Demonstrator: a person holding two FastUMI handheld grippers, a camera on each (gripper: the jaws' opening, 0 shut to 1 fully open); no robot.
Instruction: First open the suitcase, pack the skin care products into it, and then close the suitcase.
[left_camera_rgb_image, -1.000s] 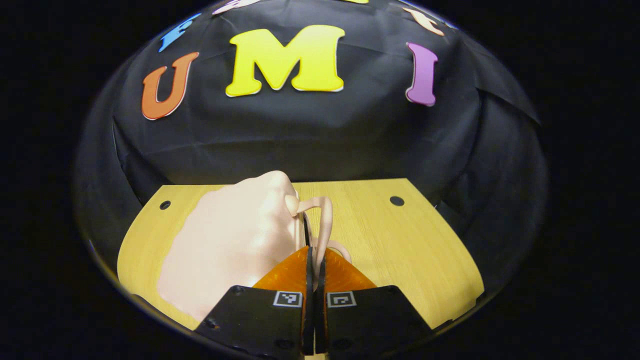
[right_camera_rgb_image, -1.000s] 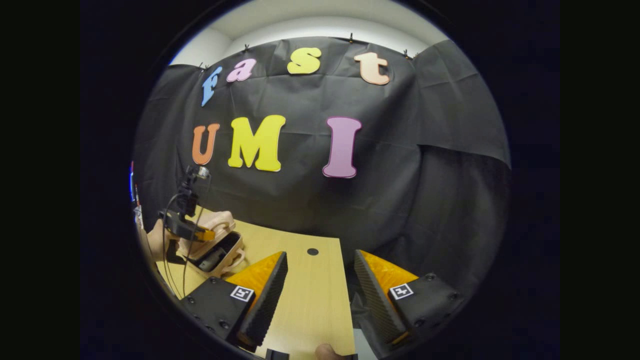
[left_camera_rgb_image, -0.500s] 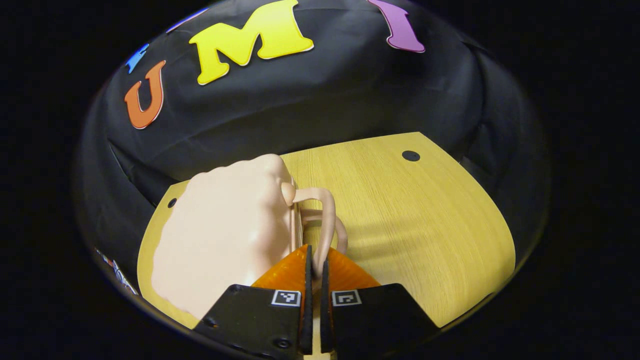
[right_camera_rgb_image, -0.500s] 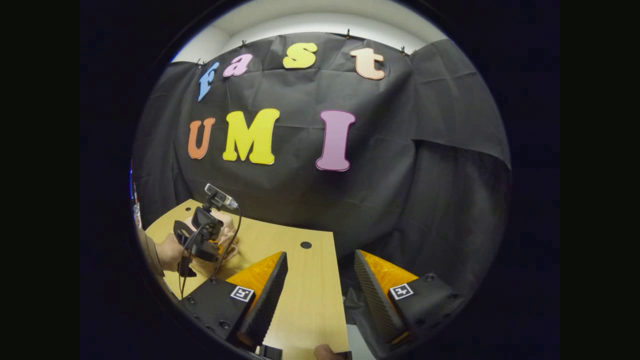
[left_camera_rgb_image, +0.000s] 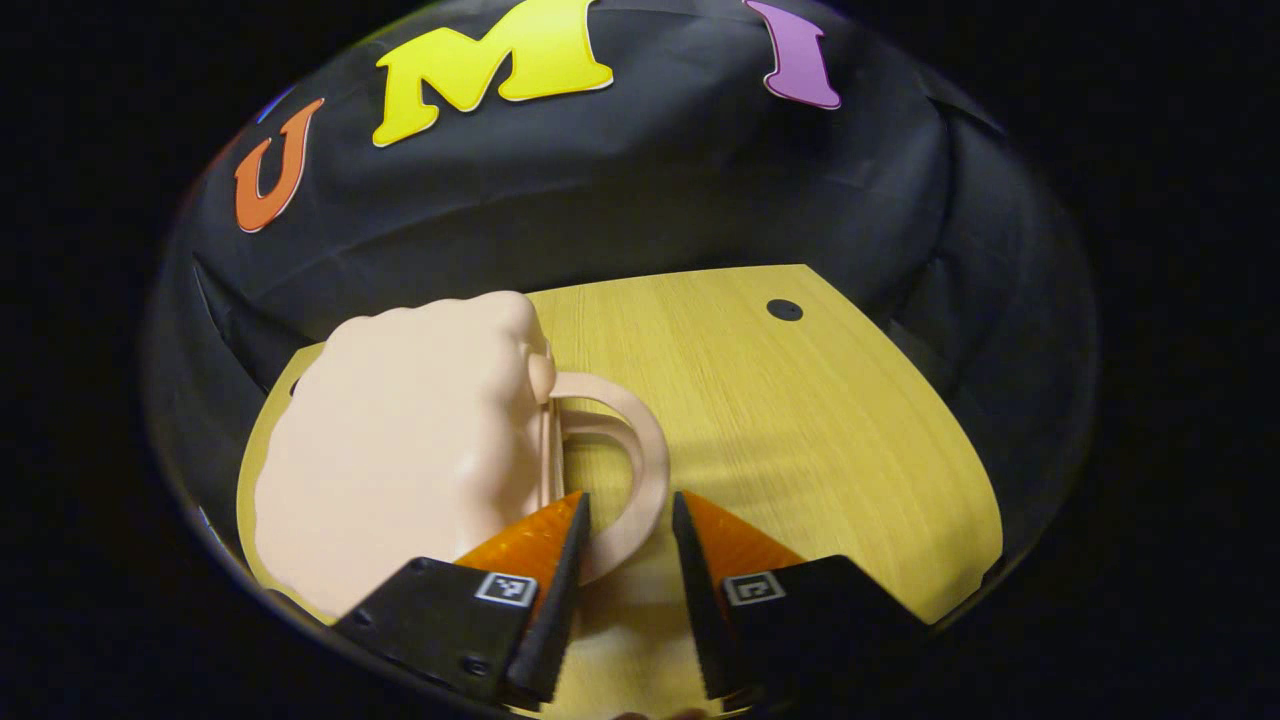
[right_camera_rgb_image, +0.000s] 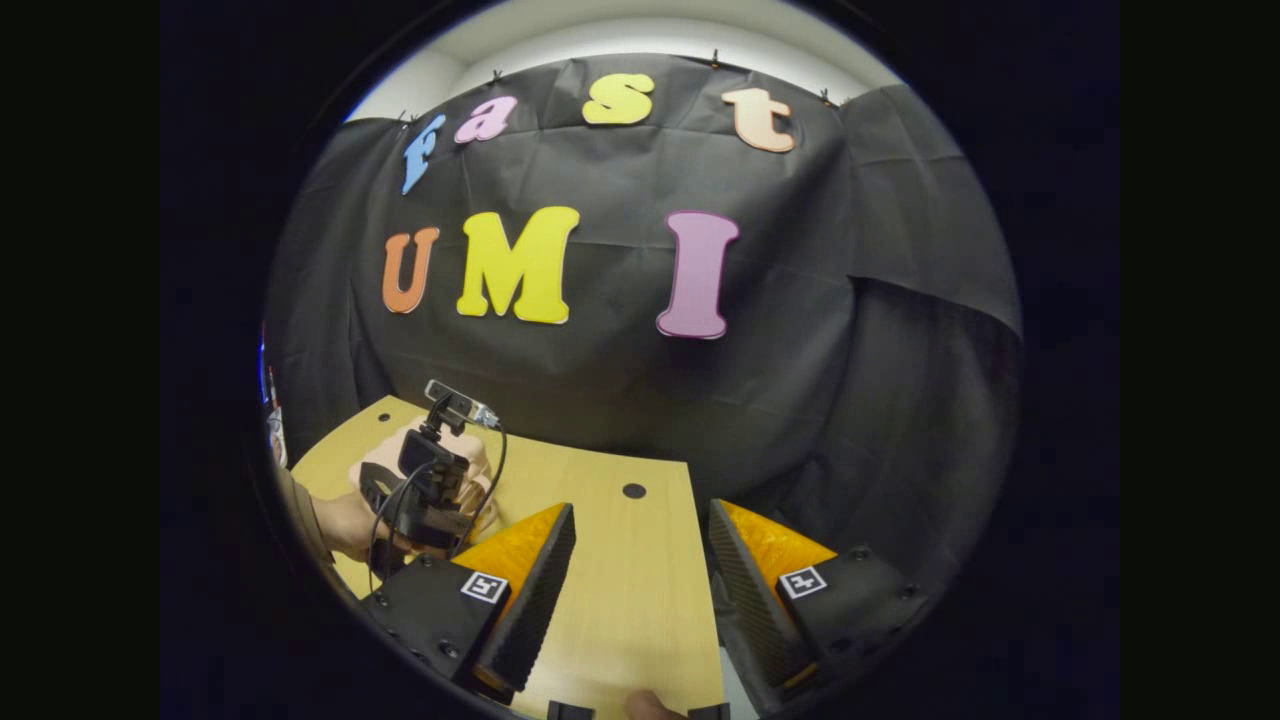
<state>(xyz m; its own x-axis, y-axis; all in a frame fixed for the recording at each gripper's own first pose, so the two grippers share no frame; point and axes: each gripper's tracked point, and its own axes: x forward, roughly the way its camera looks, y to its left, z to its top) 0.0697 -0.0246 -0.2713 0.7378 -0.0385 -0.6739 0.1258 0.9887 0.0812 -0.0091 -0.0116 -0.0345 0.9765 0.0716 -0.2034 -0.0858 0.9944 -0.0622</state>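
A small peach suitcase (left_camera_rgb_image: 400, 450) lies shut on the wooden table (left_camera_rgb_image: 800, 440), left of centre in the left gripper view. Its looped handle (left_camera_rgb_image: 640, 470) sticks out to the right. My left gripper (left_camera_rgb_image: 627, 570) is open, its fingers standing either side of the handle's near end without pressing it. In the right gripper view the suitcase (right_camera_rgb_image: 385, 455) shows small at the far left, mostly behind the left gripper (right_camera_rgb_image: 430, 495) and the hand holding it. My right gripper (right_camera_rgb_image: 640, 590) hangs open over the table's near right part, with nothing between its fingers.
The table (right_camera_rgb_image: 620, 600) has round holes (left_camera_rgb_image: 784, 309) near its back corners. The black cloth wall stands close behind the table. The table's right edge (right_camera_rgb_image: 700, 560) runs just under my right gripper.
My left gripper let go of the suitcase handle and opened. The suitcase lid, partly raised a second ago, has come down and the case lies shut. My right gripper barely moved.
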